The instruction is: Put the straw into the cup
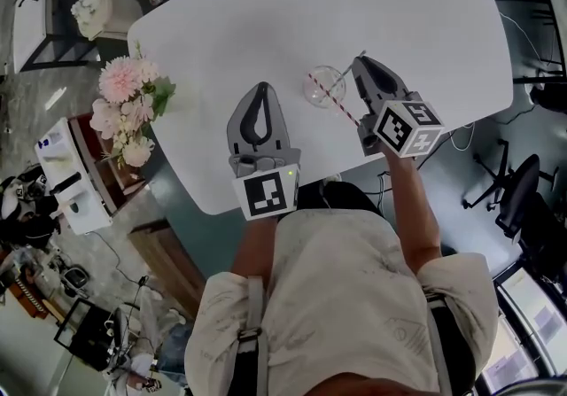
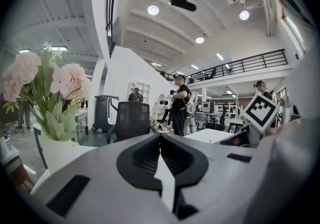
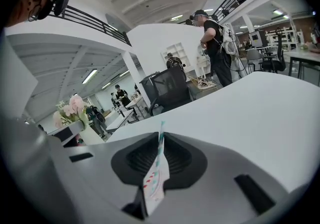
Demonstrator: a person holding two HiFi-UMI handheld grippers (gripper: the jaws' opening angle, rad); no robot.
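Clear round glass cup (image 1: pixel 324 86): upright on the white counter (image 1: pixel 425 22).
Red-and-white striped paper straw (image 1: pixel 347 112) (image 3: pixel 160 155): slants across the cup's rim; whether its end is inside the cup cannot be told.
Right gripper (image 1: pixel 359 60) (image 3: pixel 161 135): just beside the cup, jaws pinched on the straw.
Left gripper (image 1: pixel 260 87) (image 2: pixel 160 135): near the cup's other side, jaws pressed together, nothing between them.
Pink flower bunch (image 1: pixel 128 106): well apart from the cup, beyond the left gripper.
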